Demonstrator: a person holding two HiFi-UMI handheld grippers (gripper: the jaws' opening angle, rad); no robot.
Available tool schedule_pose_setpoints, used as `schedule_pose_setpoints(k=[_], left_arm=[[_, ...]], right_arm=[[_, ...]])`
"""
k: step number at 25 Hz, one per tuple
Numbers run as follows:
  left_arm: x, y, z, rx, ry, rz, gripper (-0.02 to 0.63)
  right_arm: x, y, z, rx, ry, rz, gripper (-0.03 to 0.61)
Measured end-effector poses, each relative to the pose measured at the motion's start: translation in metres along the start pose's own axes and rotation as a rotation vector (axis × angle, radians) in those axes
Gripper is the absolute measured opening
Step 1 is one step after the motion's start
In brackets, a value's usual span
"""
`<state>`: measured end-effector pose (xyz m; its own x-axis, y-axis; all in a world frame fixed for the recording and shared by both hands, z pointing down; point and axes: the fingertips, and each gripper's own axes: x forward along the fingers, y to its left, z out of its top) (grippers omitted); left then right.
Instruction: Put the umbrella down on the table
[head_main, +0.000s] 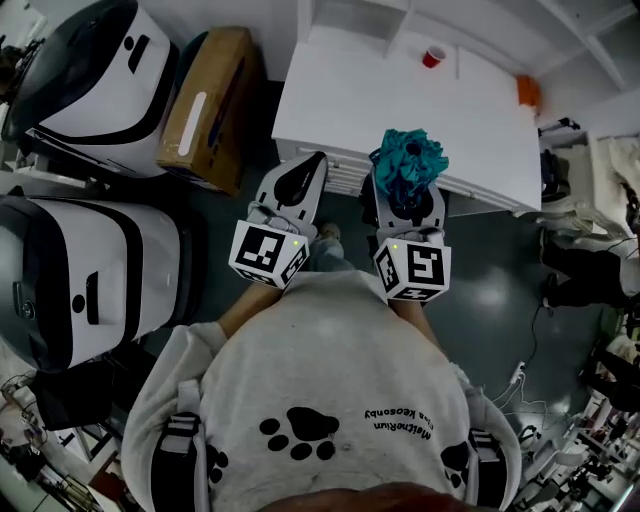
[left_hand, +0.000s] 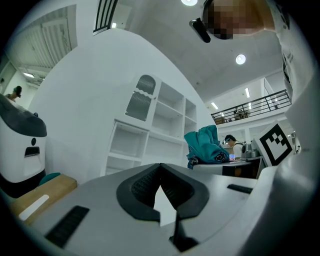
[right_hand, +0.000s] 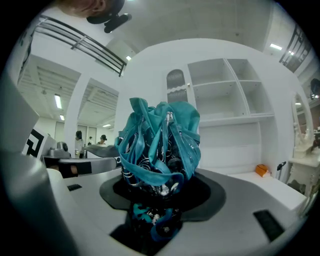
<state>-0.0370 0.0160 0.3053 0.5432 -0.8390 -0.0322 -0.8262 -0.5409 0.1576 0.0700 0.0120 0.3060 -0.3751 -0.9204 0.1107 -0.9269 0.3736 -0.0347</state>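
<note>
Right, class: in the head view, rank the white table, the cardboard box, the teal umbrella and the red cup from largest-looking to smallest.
1. white table
2. cardboard box
3. teal umbrella, held nearer the camera, so its rank is unsure
4. red cup

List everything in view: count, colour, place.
umbrella: one, teal with dark print, clamped in the right tongs
table: one, white, ahead of the person
cup: one, red, far side of the tabletop
small object: one, orange, table's right end
cardboard box: one, brown, left of the table
machines: two, white and black, far left
shelf unit: one, white, behind the table
sweatshirt: one, grey, on the person
left tongs: one, grey, tips together, empty
right tongs: one, grey, shut on the umbrella
</note>
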Motion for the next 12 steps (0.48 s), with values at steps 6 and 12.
schedule_pose_setpoints(k=[6,12], left_arm=[[0.075,0.013,0.000,0.004,0.010,0.016,0.011],[0.111,0.020,-0.010,0.007,0.014,0.040,0.011]], right_arm=[[0.058,-0.052,0.006,0.001,0.016,0.028,0.259],[0.090,-0.077,0.000,-0.002,0.024,0.063,0.259]])
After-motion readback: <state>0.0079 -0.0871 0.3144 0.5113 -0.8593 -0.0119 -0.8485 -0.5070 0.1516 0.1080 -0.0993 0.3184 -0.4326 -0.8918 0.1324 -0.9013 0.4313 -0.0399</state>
